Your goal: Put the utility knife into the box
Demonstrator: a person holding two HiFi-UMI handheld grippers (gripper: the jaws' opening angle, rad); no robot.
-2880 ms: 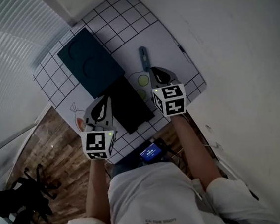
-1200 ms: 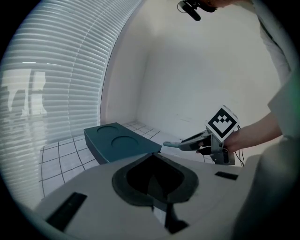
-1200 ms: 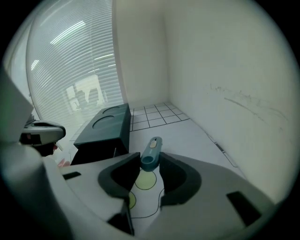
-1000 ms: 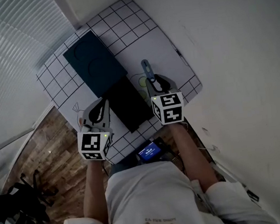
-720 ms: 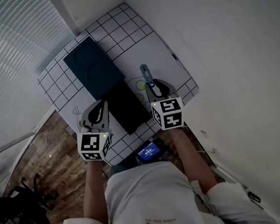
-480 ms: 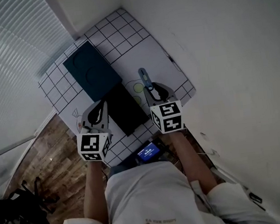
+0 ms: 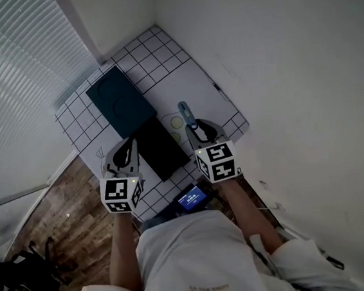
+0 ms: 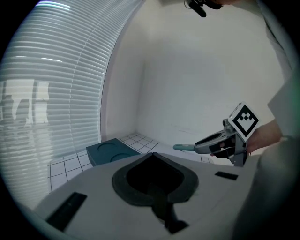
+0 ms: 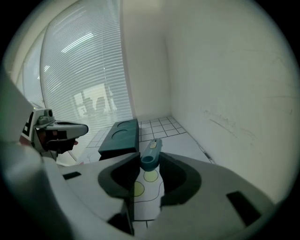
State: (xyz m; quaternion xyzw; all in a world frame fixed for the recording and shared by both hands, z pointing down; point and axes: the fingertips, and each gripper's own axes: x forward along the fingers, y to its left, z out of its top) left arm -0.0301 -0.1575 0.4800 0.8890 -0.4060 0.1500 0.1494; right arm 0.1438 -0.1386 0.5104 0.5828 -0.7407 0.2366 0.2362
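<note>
Utility knife (image 7: 184,112) hangs above the checked mat (image 7: 159,53), to the right of the teal lid (image 7: 119,100) and of the black box (image 7: 160,149) that lies against the lid's near end. Its near end is clamped between the jaws of the right gripper (image 7: 193,127). To do this well, carry the knife left over the black box, line it up with the box's long side, lower it flat and only then release. The left gripper (image 7: 130,144), jaws pressed together on nothing at the near left, can steady the box.
</note>
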